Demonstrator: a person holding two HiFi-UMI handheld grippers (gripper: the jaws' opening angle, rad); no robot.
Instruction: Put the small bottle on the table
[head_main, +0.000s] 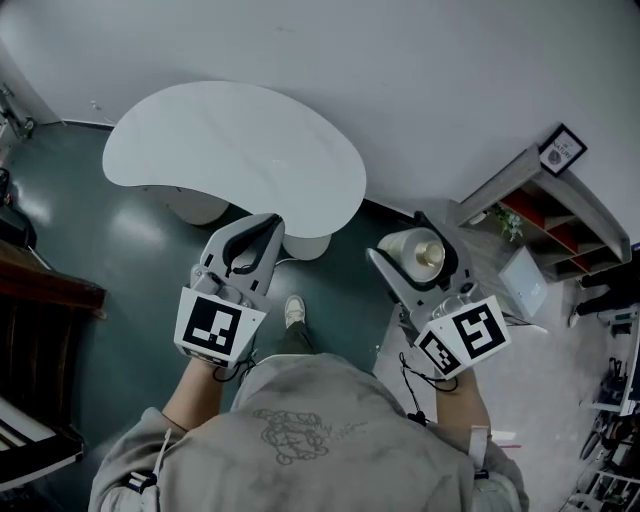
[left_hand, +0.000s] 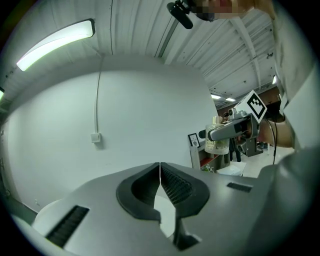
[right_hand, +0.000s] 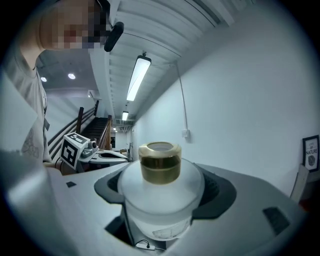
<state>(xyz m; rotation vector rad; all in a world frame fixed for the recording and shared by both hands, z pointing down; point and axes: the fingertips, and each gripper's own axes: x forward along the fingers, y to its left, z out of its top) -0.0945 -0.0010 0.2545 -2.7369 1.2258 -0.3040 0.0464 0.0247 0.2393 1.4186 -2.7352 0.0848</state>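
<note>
Gold-capped, frosted small bottle (right_hand: 160, 190) sits clamped in the right claw (head_main: 413, 250), apparently short of the white desk (head_main: 230, 140); left claw (left_hand: 160, 176) closed, empty. Best carried over upright, released only once seated.

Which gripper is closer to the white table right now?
Left. The left gripper, shut and empty, has its tips at the near edge of the white table; the right gripper, holding the small bottle, is off to the table's right.

Only the word "NATURE", on a small framed sign (right_hand: 311, 151) by the wall
</note>
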